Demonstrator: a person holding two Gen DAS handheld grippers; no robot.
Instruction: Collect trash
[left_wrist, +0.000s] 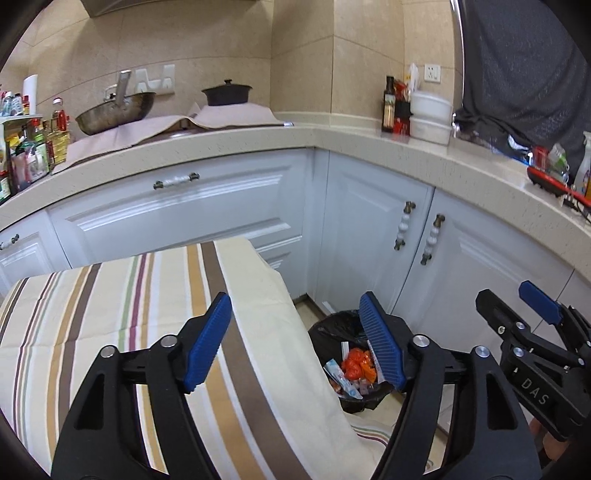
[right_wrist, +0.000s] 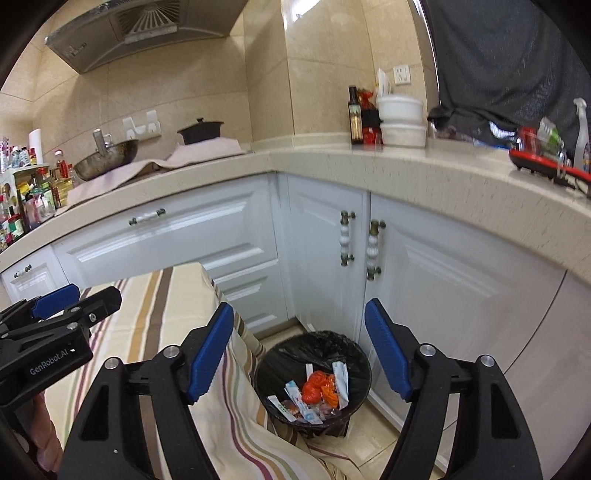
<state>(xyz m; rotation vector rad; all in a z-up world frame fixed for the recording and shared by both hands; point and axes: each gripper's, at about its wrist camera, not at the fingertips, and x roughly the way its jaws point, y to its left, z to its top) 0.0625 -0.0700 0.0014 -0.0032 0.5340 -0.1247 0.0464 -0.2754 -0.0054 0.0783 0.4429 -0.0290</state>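
Observation:
A black-lined trash bin (right_wrist: 314, 347) stands on the floor by the corner cabinets, holding an orange crumpled wrapper (right_wrist: 317, 387) and several white and blue sachets (right_wrist: 295, 397). The left wrist view shows the same bin (left_wrist: 332, 325) and its orange wrapper (left_wrist: 356, 363) past the table's edge. My left gripper (left_wrist: 295, 343) stands open over the striped tablecloth's edge, nothing between its blue pads. My right gripper (right_wrist: 299, 354) is open above the bin, also empty. Each gripper shows in the other's view: the right gripper (left_wrist: 517, 306) at far right, the left gripper (right_wrist: 81, 299) at far left.
A striped tablecloth (left_wrist: 110, 314) covers the table left of the bin. White cabinets (right_wrist: 424, 277) and a beige counter (right_wrist: 406, 173) curve behind. On the counter sit a wok (left_wrist: 114, 110), a black pot (left_wrist: 227, 94), bottles (right_wrist: 355, 118), white containers (right_wrist: 400, 118) and a red tray (right_wrist: 546, 162).

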